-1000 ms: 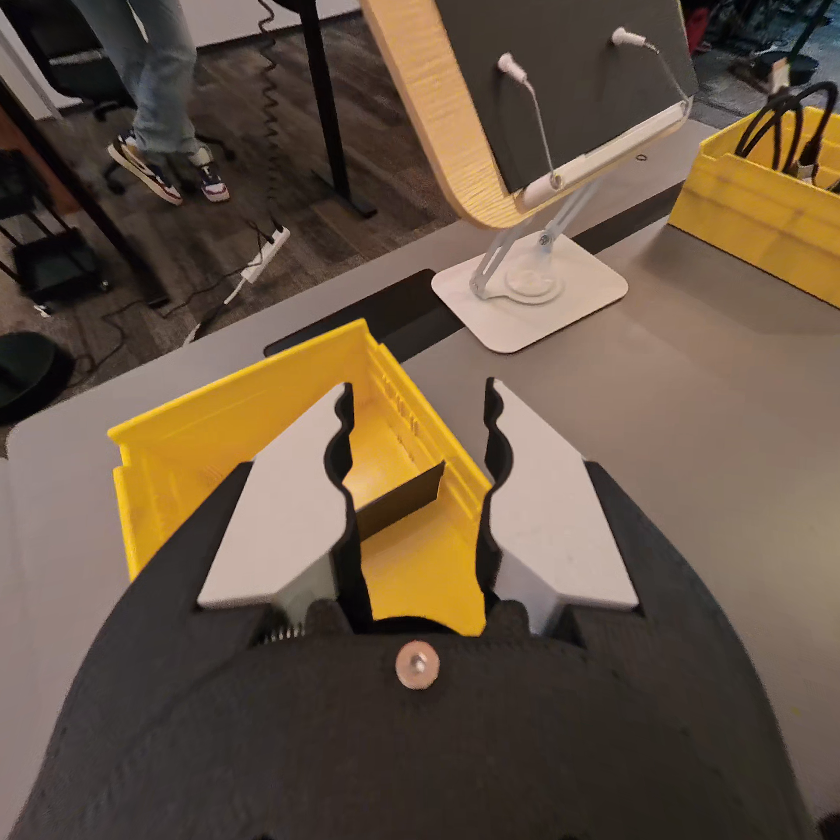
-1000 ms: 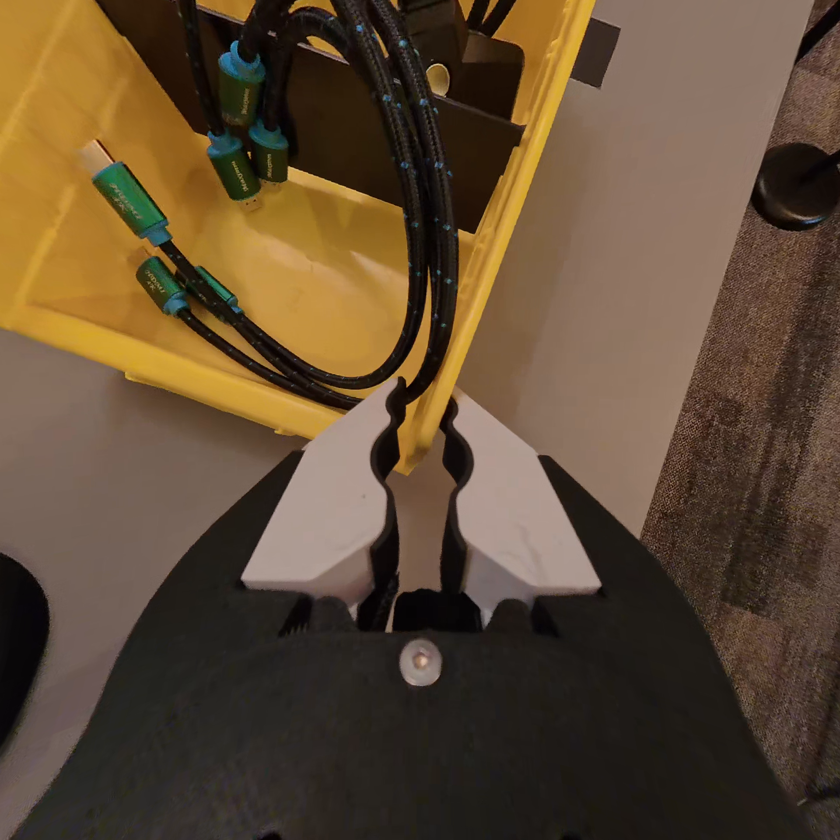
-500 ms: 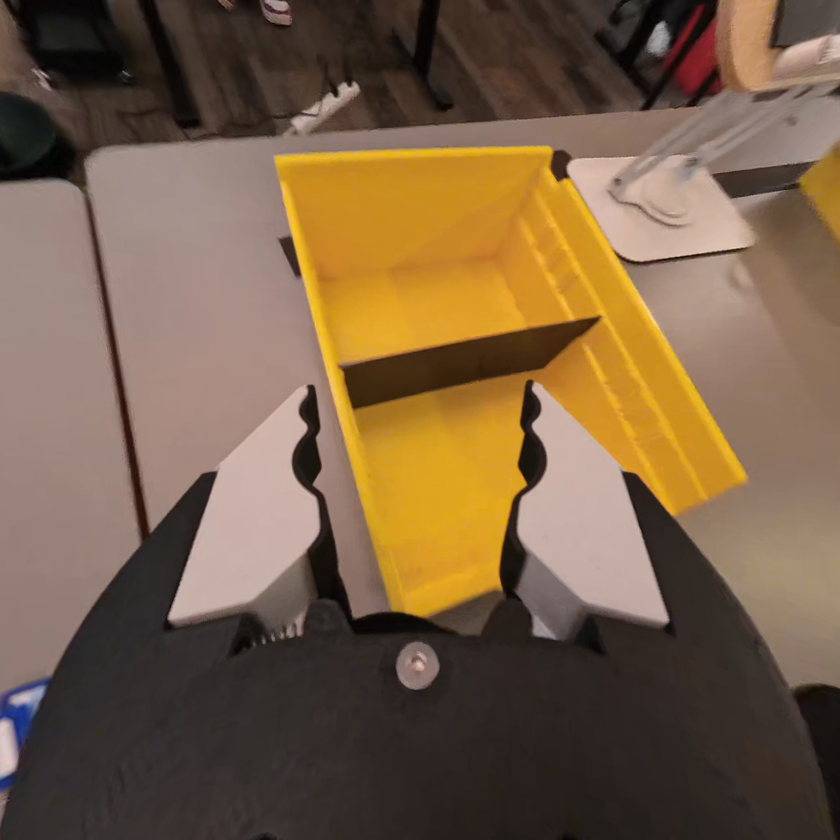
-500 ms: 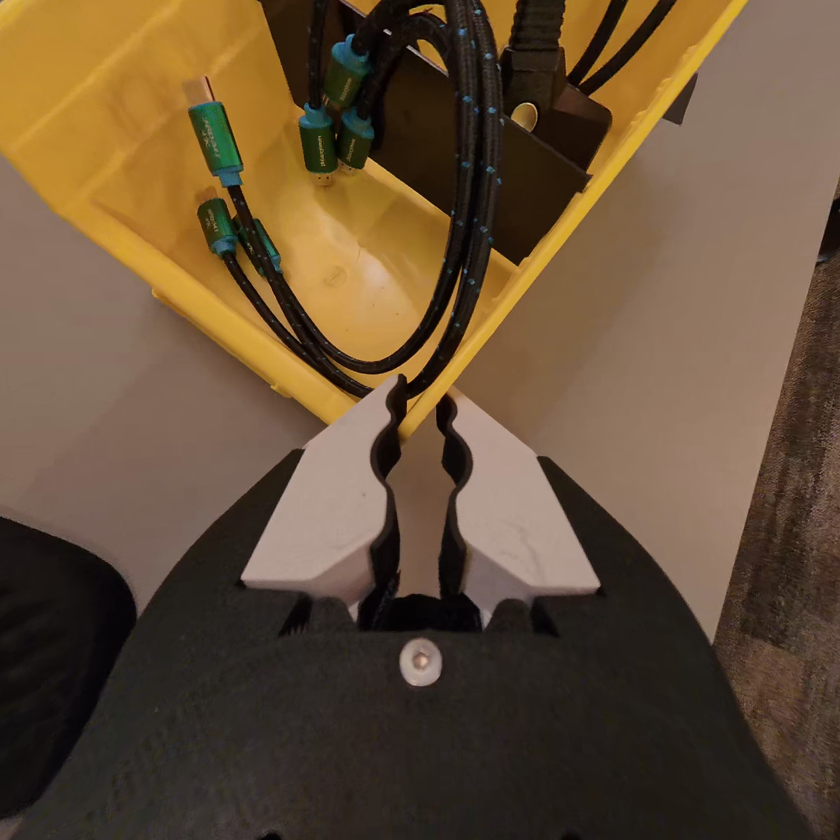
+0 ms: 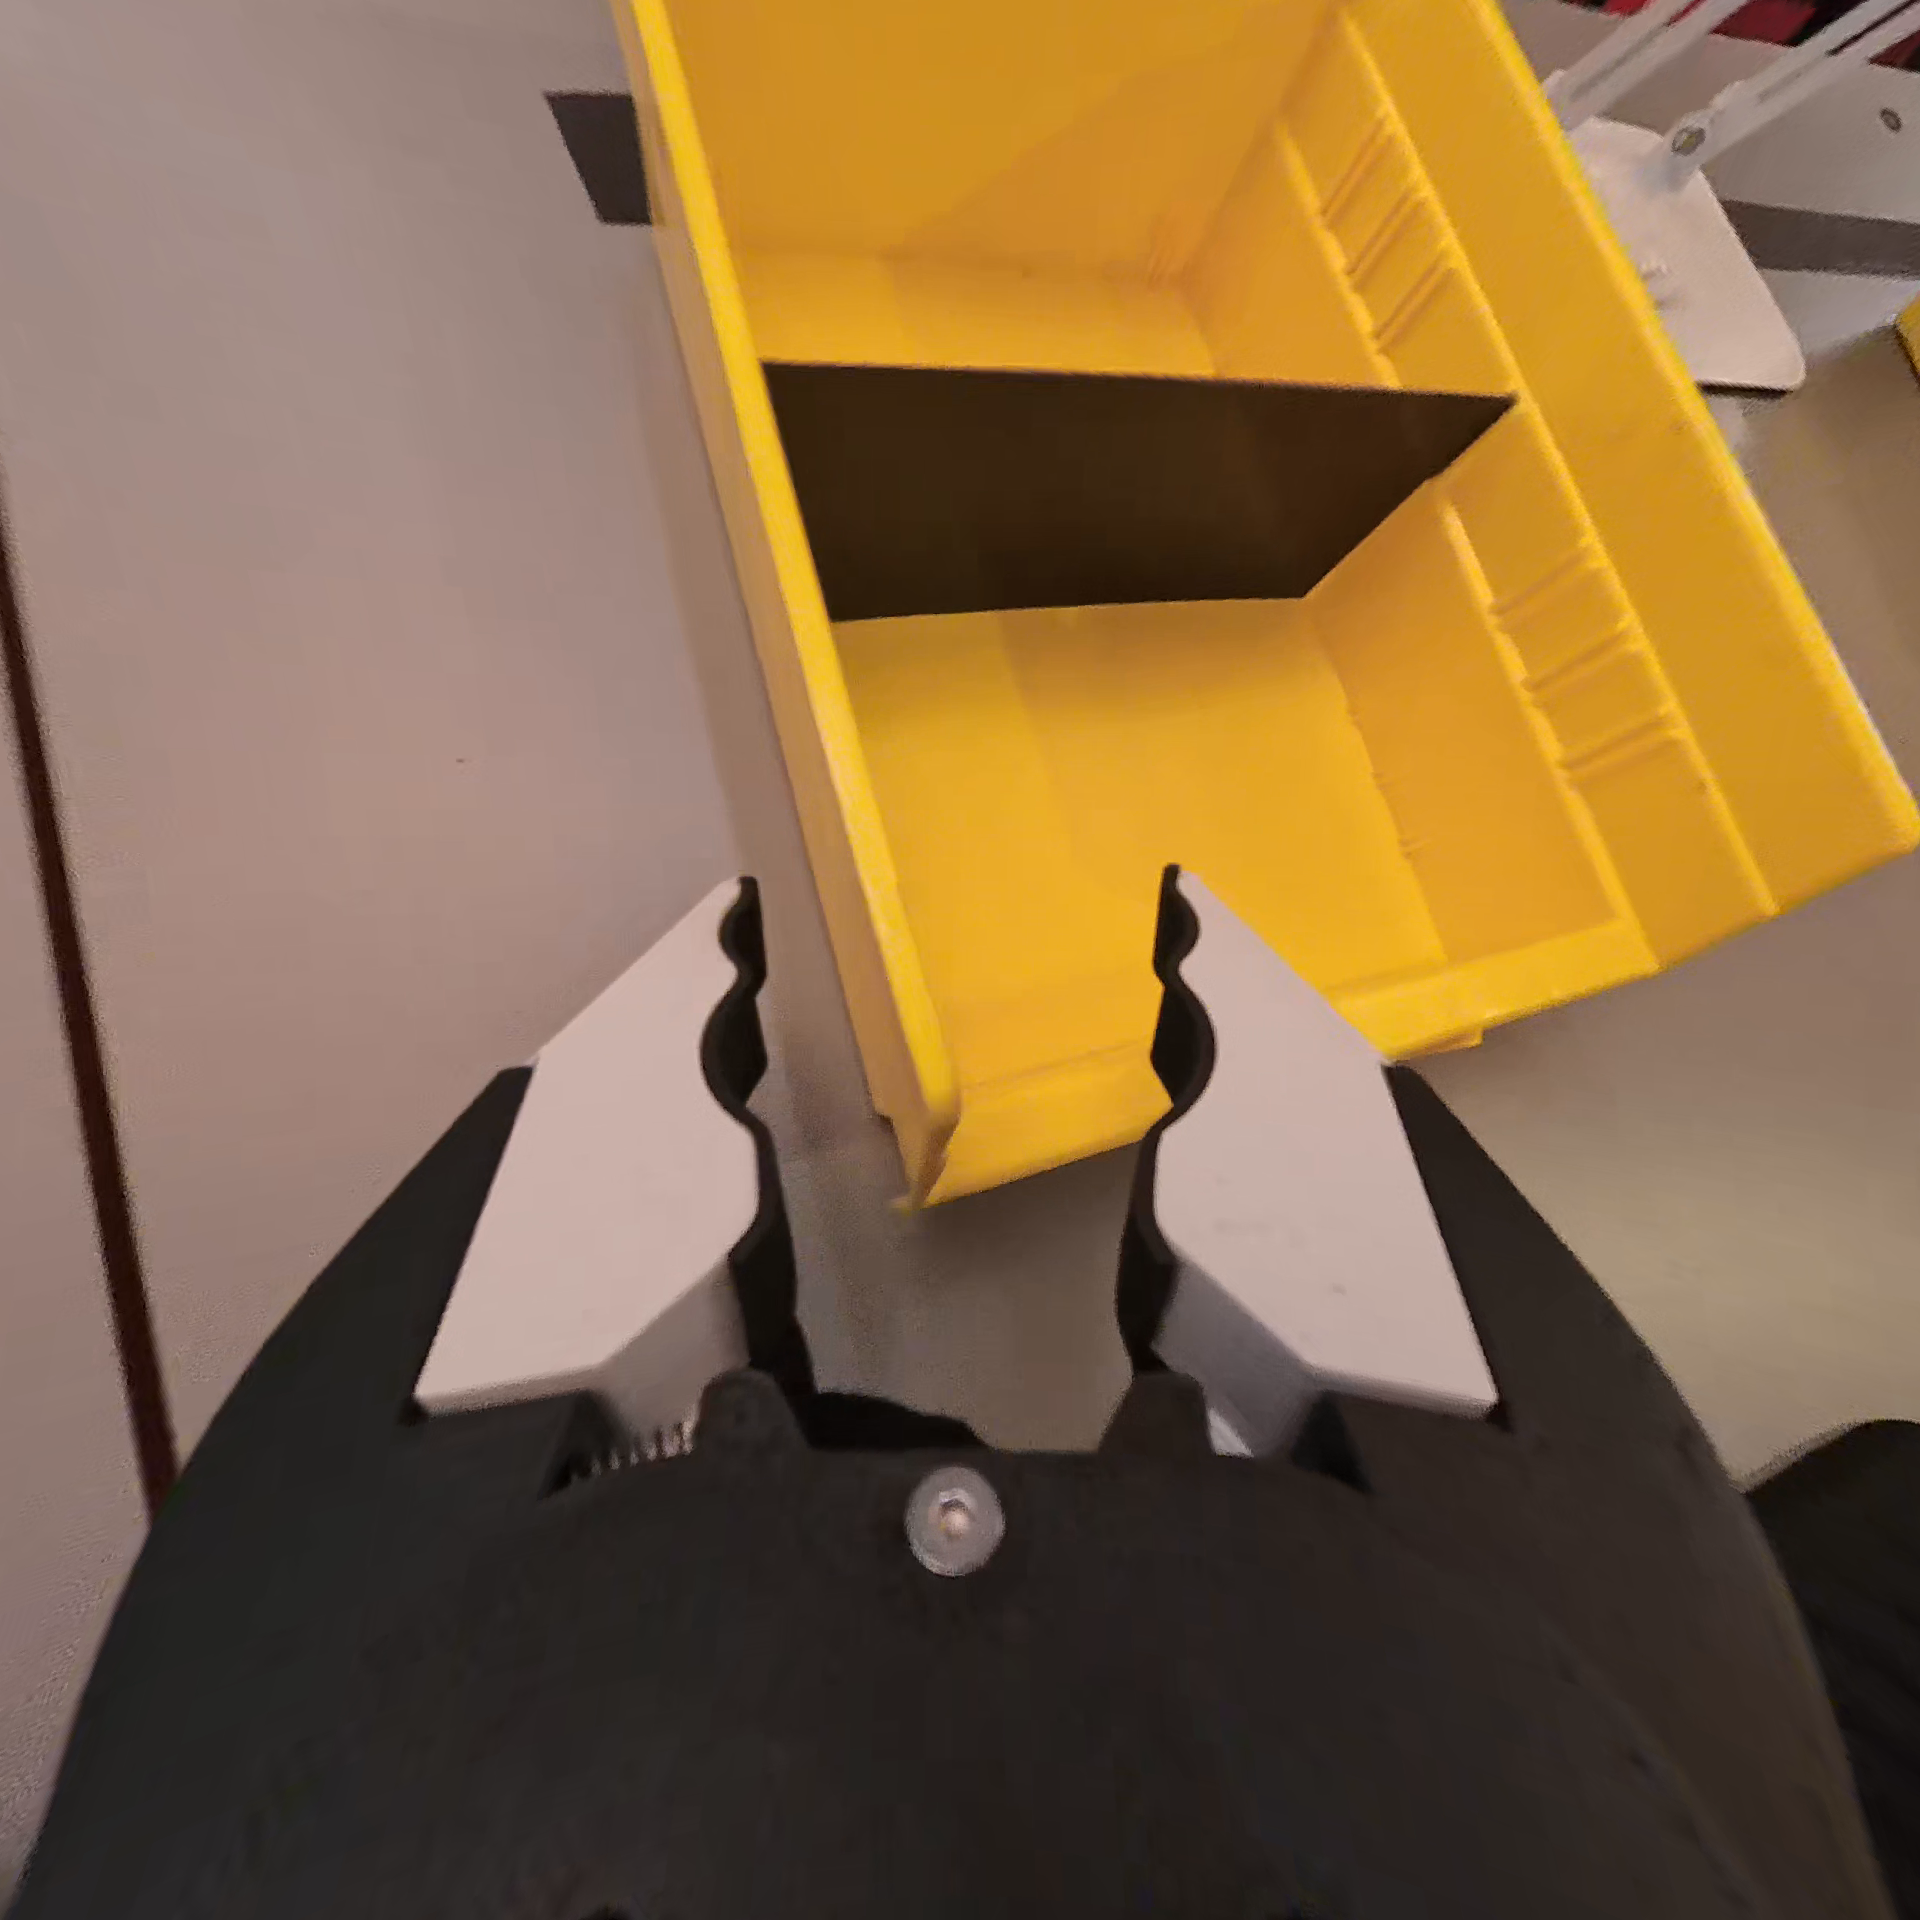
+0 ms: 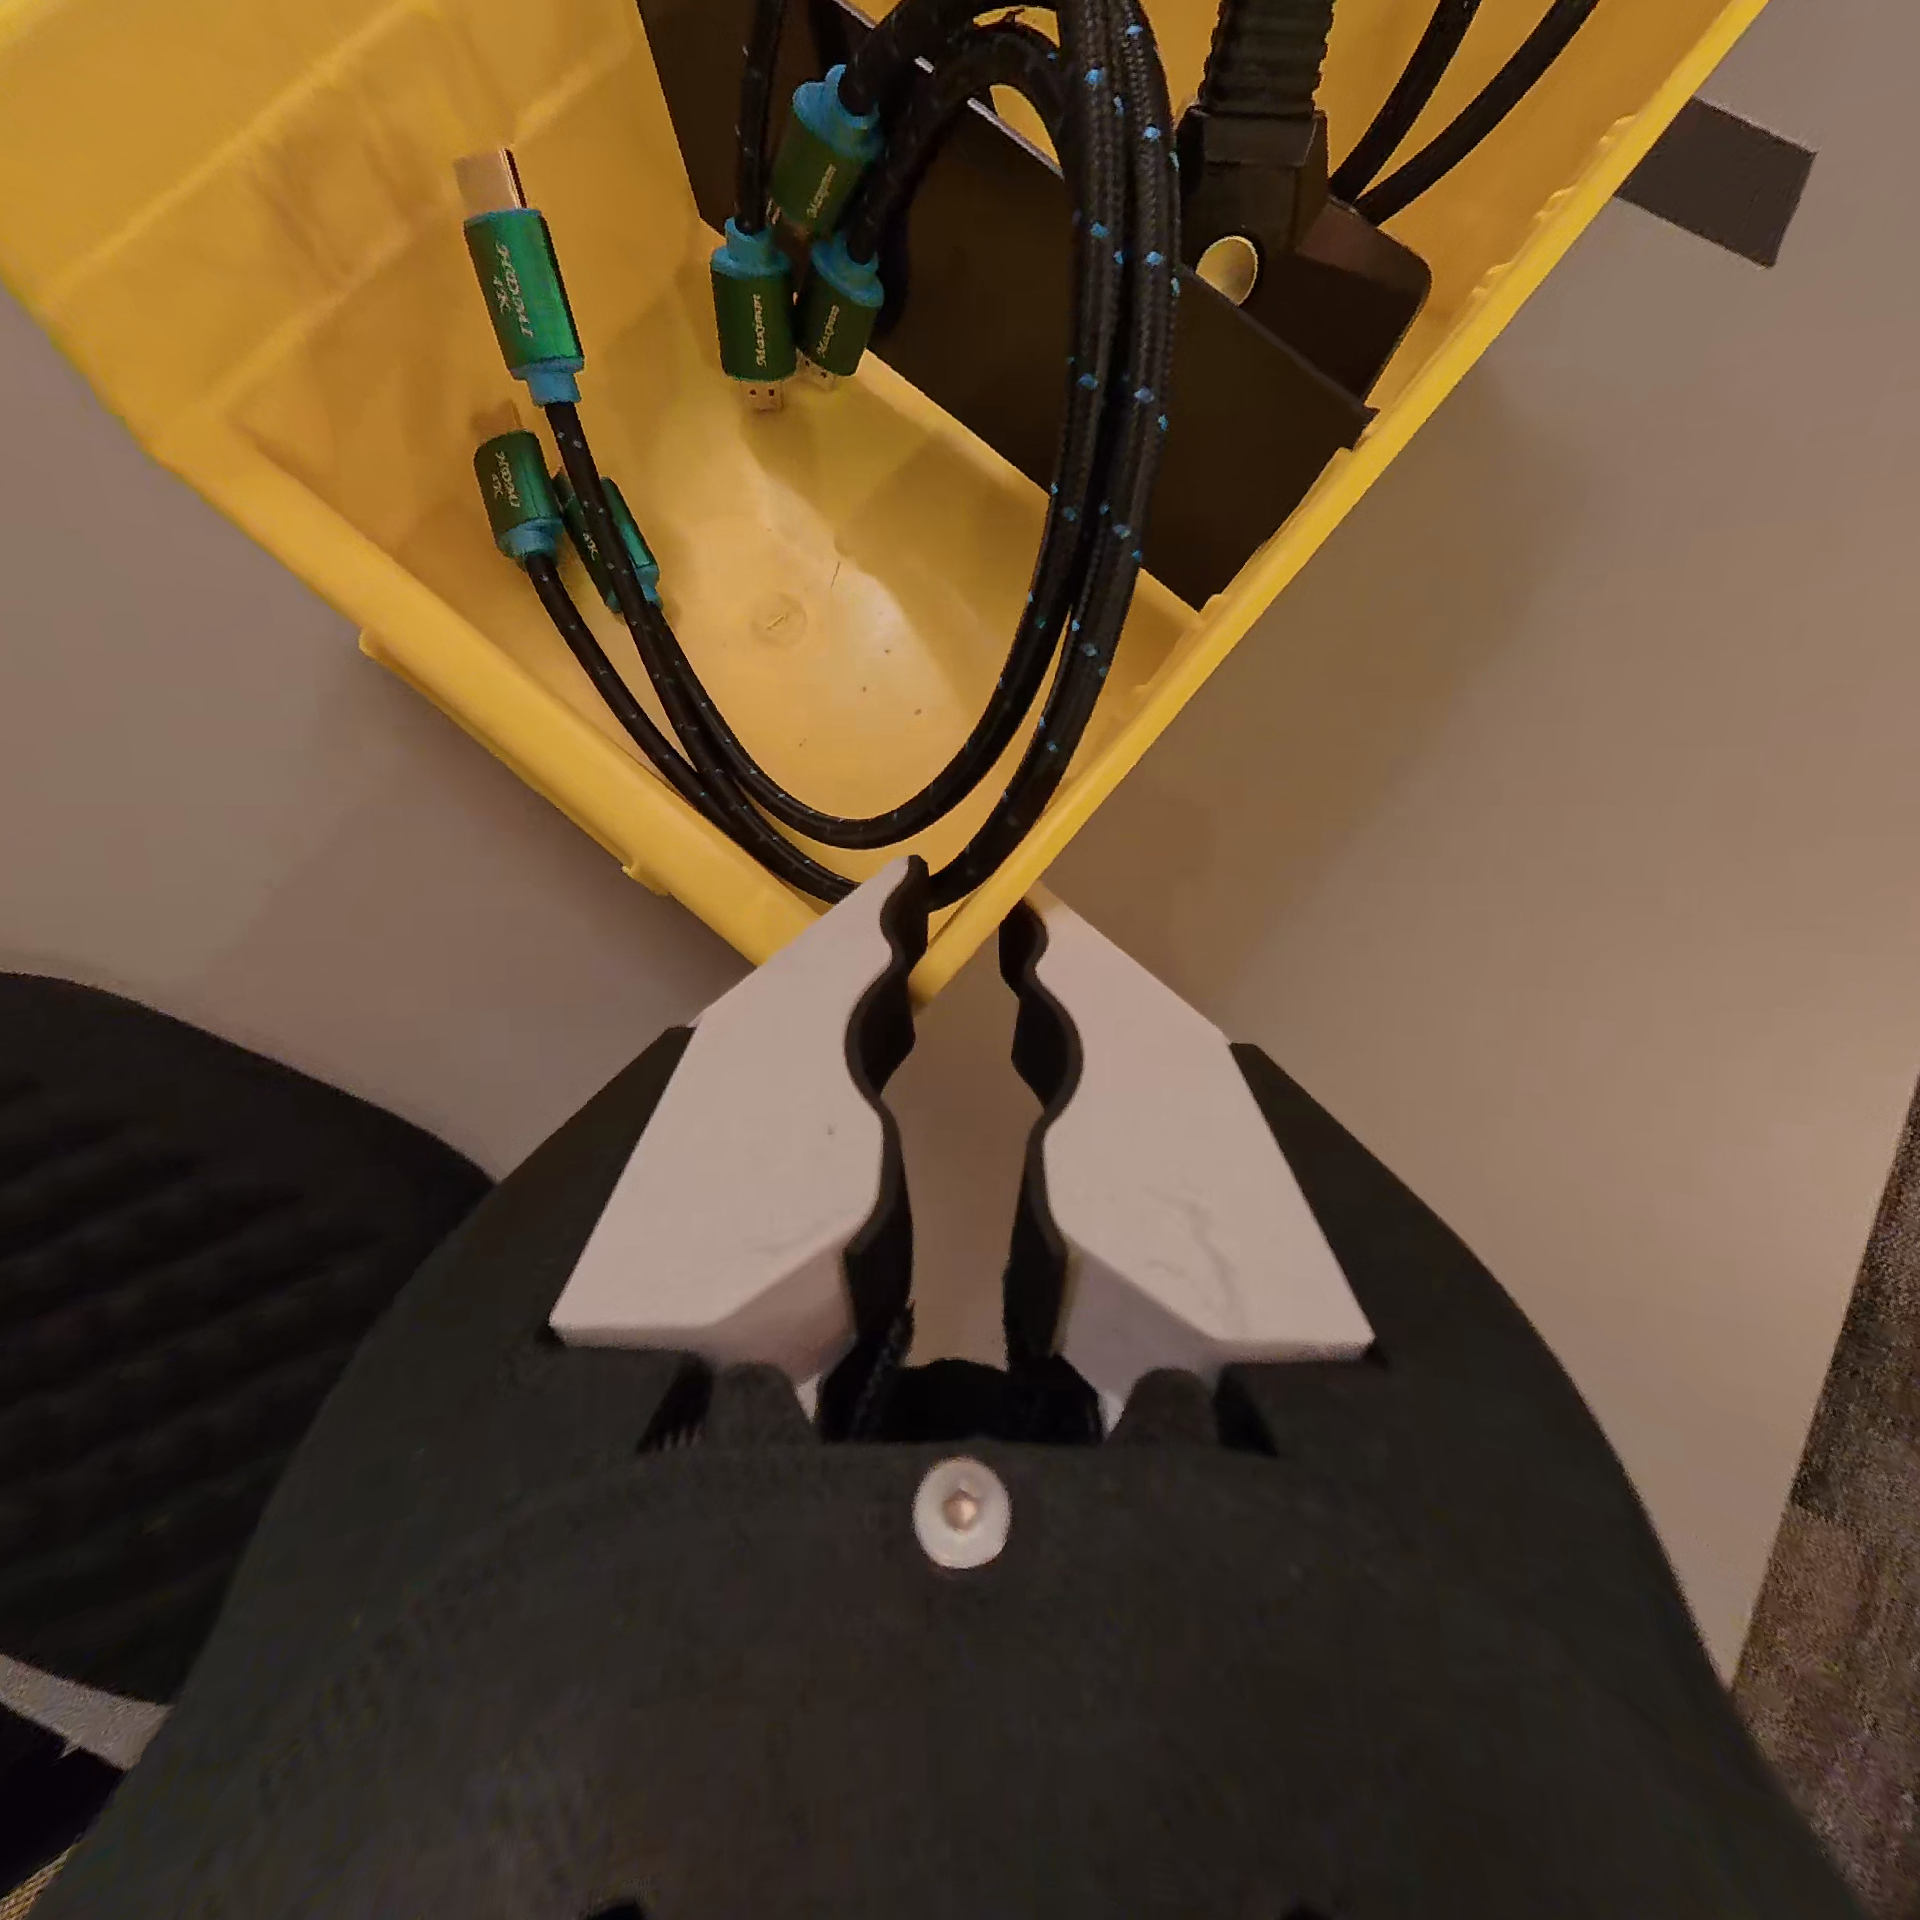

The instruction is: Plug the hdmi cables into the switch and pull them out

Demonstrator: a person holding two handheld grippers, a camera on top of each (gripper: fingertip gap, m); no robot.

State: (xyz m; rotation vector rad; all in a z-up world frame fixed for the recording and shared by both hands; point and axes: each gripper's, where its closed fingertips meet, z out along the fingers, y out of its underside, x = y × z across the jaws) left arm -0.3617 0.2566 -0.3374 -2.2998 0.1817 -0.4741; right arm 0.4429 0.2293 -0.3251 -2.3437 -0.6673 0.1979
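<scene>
In the right wrist view several black braided HDMI cables [image 6: 1101, 499] with green plugs [image 6: 520, 291] lie in a yellow bin [image 6: 343, 343]. A black box [image 6: 1361, 301], apparently the switch, sits behind the bin's black divider [image 6: 1226, 447]. My right gripper [image 6: 968, 888] is nearly closed, with the bin's near corner pinched between its fingertips. In the left wrist view my left gripper [image 5: 956, 883] is open and empty. It straddles the near left corner of a second, empty yellow bin [image 5: 1558, 665] with a black divider [image 5: 1091, 488].
A white stand base [image 5: 1704, 260] sits behind the empty bin at the right. The grey table's [image 6: 1455, 831] right edge drops to carpet [image 6: 1860, 1455] near my right gripper. A dark textured shape [image 6: 187, 1195] fills the lower left of the right wrist view.
The left view has tilted down from the stand onto the empty bin, and the left jaws stand wider than a second ago. The cable bin has turned in the right view, its corner staying between the fingertips.
</scene>
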